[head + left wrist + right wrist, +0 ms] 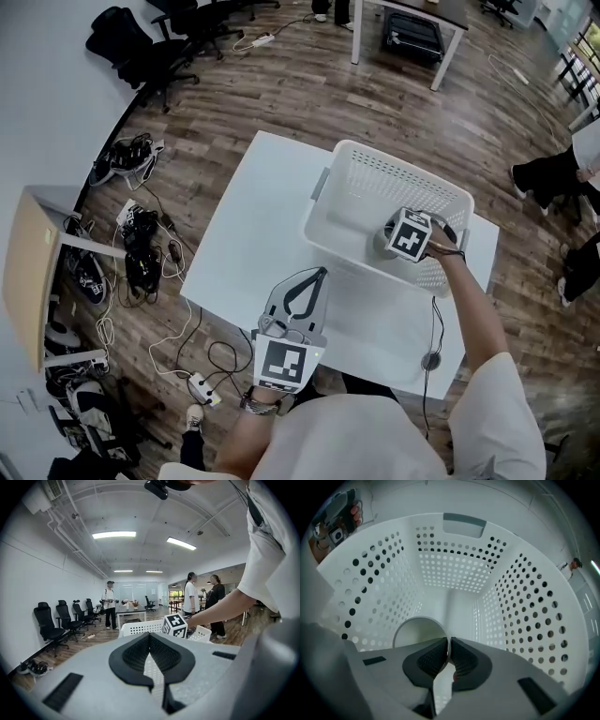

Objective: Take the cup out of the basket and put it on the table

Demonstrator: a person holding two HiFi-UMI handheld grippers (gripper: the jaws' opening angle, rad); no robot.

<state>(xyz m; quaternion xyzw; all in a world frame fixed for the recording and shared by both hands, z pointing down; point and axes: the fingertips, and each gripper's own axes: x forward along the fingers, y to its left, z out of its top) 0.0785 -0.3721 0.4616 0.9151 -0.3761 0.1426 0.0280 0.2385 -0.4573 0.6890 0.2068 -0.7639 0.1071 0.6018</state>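
The white cup [417, 632] sits low inside the perforated white basket [454, 573]. Your right gripper [449, 643] reaches down into the basket, and its fingers pinch the cup's rim, one inside and one outside. Your left gripper [317, 275] hovers over the white table [239, 248], just beside the basket. Its fingers are pressed together and hold nothing.

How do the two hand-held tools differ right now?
The right tool reaches down inside the white basket; the left tool is outside it, over the table. The right tool's jaws pinch the rim of the white cup; the left tool's jaws are closed on nothing. Both tools are shut.
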